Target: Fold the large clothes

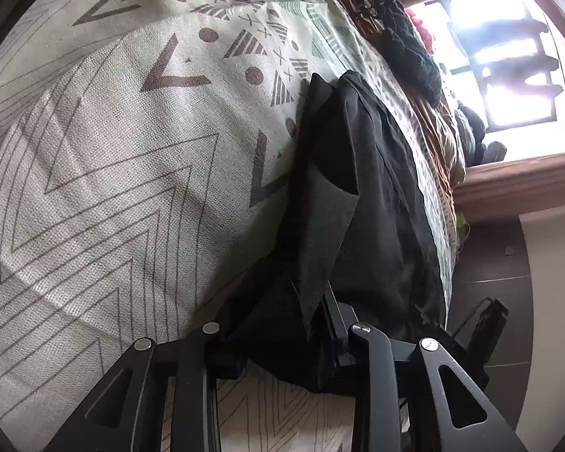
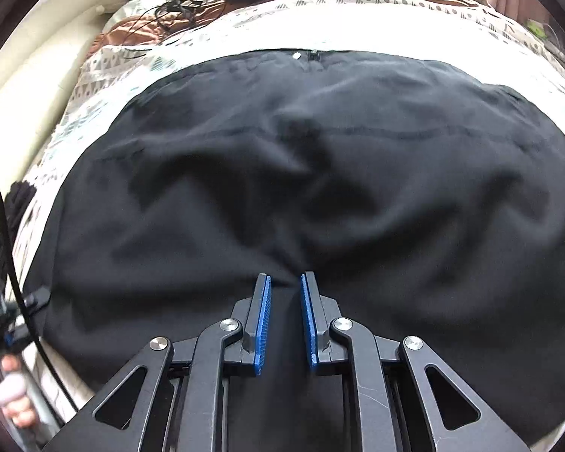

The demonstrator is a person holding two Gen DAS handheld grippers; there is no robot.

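Garment: black garment (image 2: 320,173) spread flat on the patterned bedsheet (image 1: 113,150).
Left claw (image 1: 282,342): clenched on a bunched fold at the garment's edge.
Right claw (image 2: 285,278): over the garment's near middle, blue pads (image 2: 263,324) narrowly parted, grasping nothing.

Left hand-held gripper (image 1: 282,342) clamped; right hand-held gripper (image 2: 285,282) narrowly parted.

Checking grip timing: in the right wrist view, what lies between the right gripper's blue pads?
In the right wrist view, the right gripper has only a low ridge of the black garment between its blue pads, which do not yet press it.
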